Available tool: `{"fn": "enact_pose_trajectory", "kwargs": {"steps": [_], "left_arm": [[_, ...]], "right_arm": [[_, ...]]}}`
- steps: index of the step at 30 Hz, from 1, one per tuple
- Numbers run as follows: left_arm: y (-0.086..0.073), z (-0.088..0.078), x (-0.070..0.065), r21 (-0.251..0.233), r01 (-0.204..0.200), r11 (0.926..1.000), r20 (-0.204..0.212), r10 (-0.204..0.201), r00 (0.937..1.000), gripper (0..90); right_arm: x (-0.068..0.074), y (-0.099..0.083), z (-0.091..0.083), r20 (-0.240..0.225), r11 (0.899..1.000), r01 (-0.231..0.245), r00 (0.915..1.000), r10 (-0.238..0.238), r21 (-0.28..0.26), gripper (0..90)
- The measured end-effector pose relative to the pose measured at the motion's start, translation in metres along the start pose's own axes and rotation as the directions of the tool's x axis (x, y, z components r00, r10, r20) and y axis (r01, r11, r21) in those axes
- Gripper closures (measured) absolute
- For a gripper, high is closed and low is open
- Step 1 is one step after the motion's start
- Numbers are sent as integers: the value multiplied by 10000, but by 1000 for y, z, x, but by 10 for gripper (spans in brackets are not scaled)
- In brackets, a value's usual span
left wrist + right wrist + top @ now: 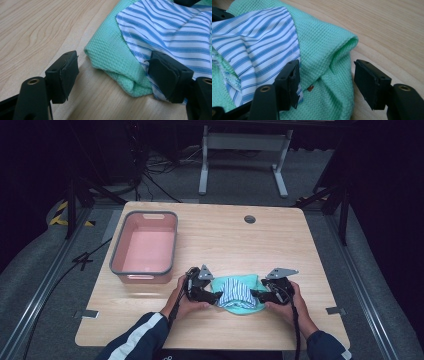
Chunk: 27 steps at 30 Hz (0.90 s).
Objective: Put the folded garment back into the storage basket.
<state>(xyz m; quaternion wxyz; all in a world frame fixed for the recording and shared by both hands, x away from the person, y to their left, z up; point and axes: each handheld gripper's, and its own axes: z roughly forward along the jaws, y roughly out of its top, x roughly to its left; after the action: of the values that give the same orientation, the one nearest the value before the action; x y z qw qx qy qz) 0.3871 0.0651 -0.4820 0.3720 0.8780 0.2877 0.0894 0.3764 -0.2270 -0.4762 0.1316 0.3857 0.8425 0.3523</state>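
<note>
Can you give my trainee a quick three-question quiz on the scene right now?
1. True or false: the pink bin already holds the green cloth.
2. What pattern is on the fabric lying over the green cloth?
3. Which tool has a folded edge of green cloth between its open jaws? A left tool, B right tool, C both.

Key:
1. False; the cloth lies on the table, between the two tools.
2. Blue and white stripes, on the striped fabric.
3. C.
</note>
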Motion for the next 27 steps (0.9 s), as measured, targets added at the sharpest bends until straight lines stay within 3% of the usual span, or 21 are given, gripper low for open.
{"fn": "enact_pose_trajectory", "kwargs": {"steps": [2, 7, 12, 17, 20, 27], "left_arm": [[0, 0, -1, -1, 25, 10000, -25, -25, 10000, 244], [0, -1, -2, 3, -88, 10000, 144, 88, 9999, 295], [1, -2, -5, -126, -83, 9999, 598, 90, 9982, 556], [3, 0, -4, -53, 33, 10000, 1249, -26, 9922, 716], [5, 0, -5, -8, 105, 9999, 1283, -103, 9917, 762], [13, -1, -10, 302, -476, 9984, 883, 448, 9951, 808]], "right_arm": [[1, 0, 0, 72, 10000, -21, 10000, 21, -6, 378], [6, 0, -2, -166, 9999, 87, 9998, -85, 84, 523], [10, 2, -3, -422, 9996, 80, 9991, -69, 254, 701], [12, 2, -3, -599, 9997, 7, 9982, 9, 260, 785], [13, 1, -4, -569, 9997, 39, 9984, -27, 223, 817], [15, 2, -8, -441, 9994, 204, 9988, -191, 274, 835]]}}
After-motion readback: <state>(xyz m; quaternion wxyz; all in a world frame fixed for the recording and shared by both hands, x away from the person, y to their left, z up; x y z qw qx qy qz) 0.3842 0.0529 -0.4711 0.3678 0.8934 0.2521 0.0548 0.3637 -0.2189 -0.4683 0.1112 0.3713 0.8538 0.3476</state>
